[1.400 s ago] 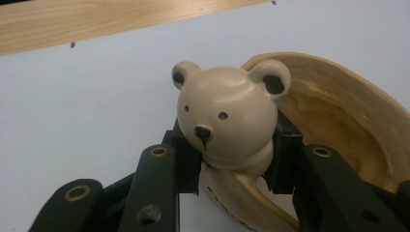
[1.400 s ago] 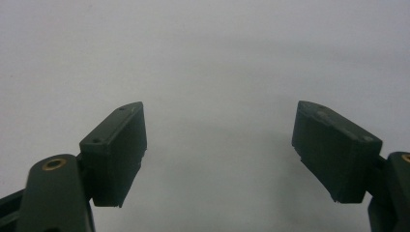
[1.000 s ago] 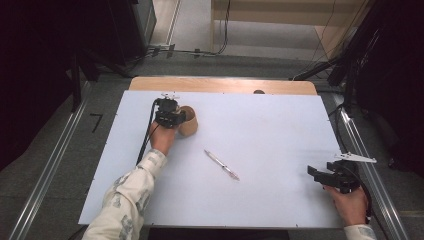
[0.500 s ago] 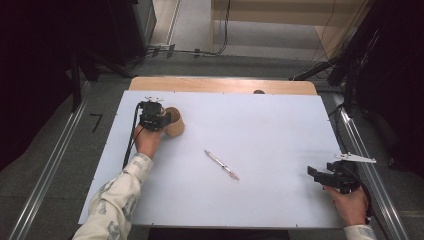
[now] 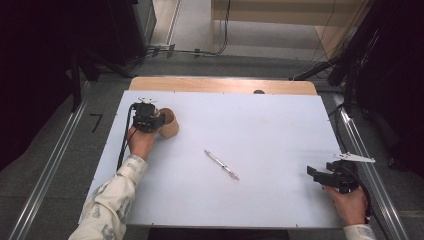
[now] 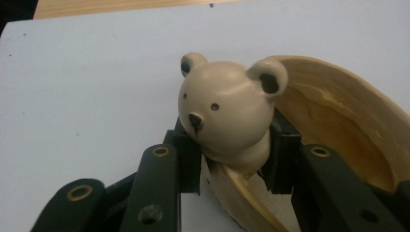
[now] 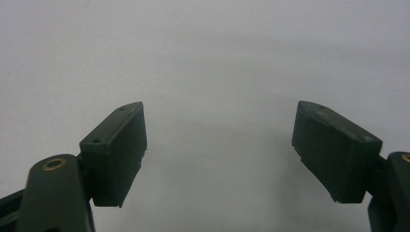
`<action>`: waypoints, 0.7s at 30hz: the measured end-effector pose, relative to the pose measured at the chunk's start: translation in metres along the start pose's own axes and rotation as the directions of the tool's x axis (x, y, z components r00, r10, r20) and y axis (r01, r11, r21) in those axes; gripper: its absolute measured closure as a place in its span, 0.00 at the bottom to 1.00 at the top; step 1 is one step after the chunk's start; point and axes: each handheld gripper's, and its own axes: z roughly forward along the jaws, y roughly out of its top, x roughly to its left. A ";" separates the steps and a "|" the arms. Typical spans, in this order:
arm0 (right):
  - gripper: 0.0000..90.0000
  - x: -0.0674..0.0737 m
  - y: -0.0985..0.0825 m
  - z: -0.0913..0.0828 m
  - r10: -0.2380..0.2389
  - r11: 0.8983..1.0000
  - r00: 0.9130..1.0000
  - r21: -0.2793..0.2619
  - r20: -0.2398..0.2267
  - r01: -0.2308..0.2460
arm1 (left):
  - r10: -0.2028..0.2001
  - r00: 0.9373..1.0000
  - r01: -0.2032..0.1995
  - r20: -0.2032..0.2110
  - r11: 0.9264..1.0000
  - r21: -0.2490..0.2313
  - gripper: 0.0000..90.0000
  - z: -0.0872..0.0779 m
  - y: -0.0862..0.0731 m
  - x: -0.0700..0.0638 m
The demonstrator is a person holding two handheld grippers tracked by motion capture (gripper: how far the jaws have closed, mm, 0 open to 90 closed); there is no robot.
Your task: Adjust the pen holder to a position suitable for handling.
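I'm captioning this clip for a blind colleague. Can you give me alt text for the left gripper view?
The left gripper is clamped on the neck of a beige bear figure fixed to the rim of a wooden cup, over a white table.

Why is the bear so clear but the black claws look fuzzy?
Left gripper view: the bear is sharp, while the left claw sits too near the lens and blurs. Right gripper view: the right claw is soft too, over dim grey table. High view: dark edges.
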 end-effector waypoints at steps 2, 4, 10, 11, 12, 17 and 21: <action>0.21 0.000 0.000 0.000 -0.004 1.000 1.000 -0.002 -0.002 0.004 | -0.007 1.000 0.007 -0.004 1.000 -0.012 0.67 -0.001 0.000 -0.001; 0.21 0.000 0.000 0.000 -0.004 1.000 1.000 -0.002 -0.002 0.004 | -0.015 1.000 0.015 -0.003 1.000 -0.020 0.64 -0.002 0.001 -0.001; 0.21 0.000 0.000 0.000 -0.001 1.000 1.000 0.001 0.001 0.001 | -0.045 0.999 0.045 -0.007 0.998 -0.049 0.31 -0.010 0.002 0.002; 0.21 0.000 0.000 0.000 -0.001 1.000 1.000 0.001 0.002 0.001 | -0.053 0.999 0.053 -0.007 0.997 -0.053 0.25 -0.011 0.002 0.002; 0.21 0.000 0.000 0.000 -0.003 1.000 1.000 0.000 0.000 0.003 | -0.053 0.999 0.053 -0.005 0.997 -0.053 0.20 -0.013 0.002 0.002; 0.21 0.001 0.000 0.000 -0.003 1.000 1.000 0.001 0.001 0.003 | -0.043 0.999 0.043 0.000 0.996 -0.075 0.16 -0.021 0.002 -0.003; 0.21 0.001 0.000 0.000 -0.007 1.000 1.000 -0.002 0.002 0.007 | -0.037 0.999 0.038 0.012 0.993 -0.112 0.13 -0.030 0.001 -0.008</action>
